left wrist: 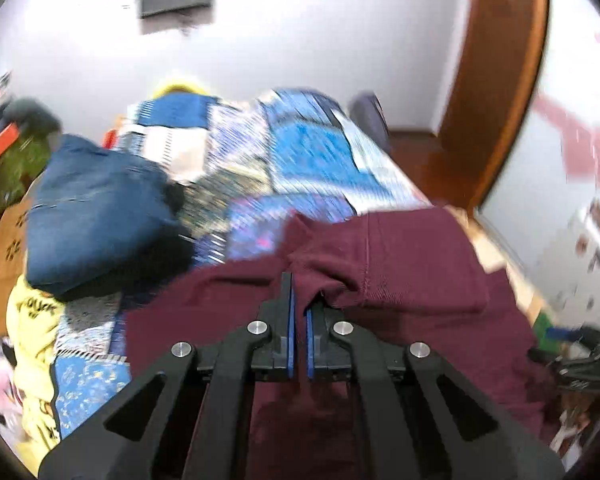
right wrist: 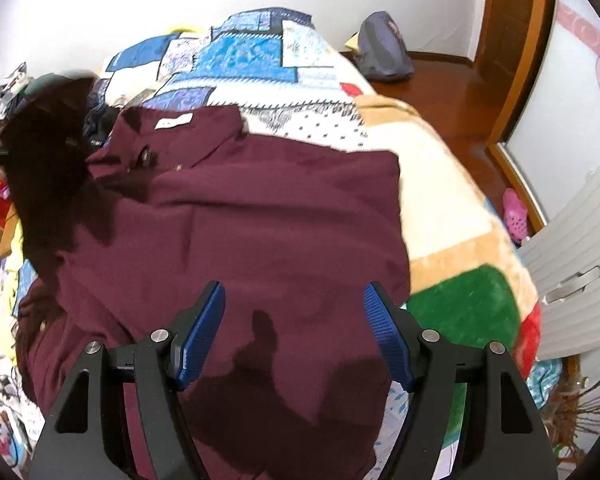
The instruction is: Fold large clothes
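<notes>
Maroon shirt [right wrist: 260, 216] lies spread over a patchwork bedspread [right wrist: 260, 68], filling the middle of the right wrist view, with its collar and white neck label at about eleven o'clock and its hem running down toward six. The right gripper [right wrist: 294, 312] hovers over the lower part of the cloth with its blue pads [right wrist: 200, 336] spread wide apart and nothing between them; its shadow falls on the fabric just below. In the blurred left wrist view, the left gripper [left wrist: 299, 296] has its pads pressed together on a bunched fold of the same maroon shirt [left wrist: 400, 248], the pinched cloth rising in a ridge from between the fingertips toward twelve o'clock. Folded blue jeans [left wrist: 96, 208] sit on the bedspread at about nine o'clock of that view, well apart from the shirt, and a yellow garment [left wrist: 36, 344] lies at the bed's edge toward eight. At one o'clock of the right wrist view a grey-purple bag [right wrist: 384, 48] rests on the wooden floor [right wrist: 440, 92] beside the bed.
</notes>
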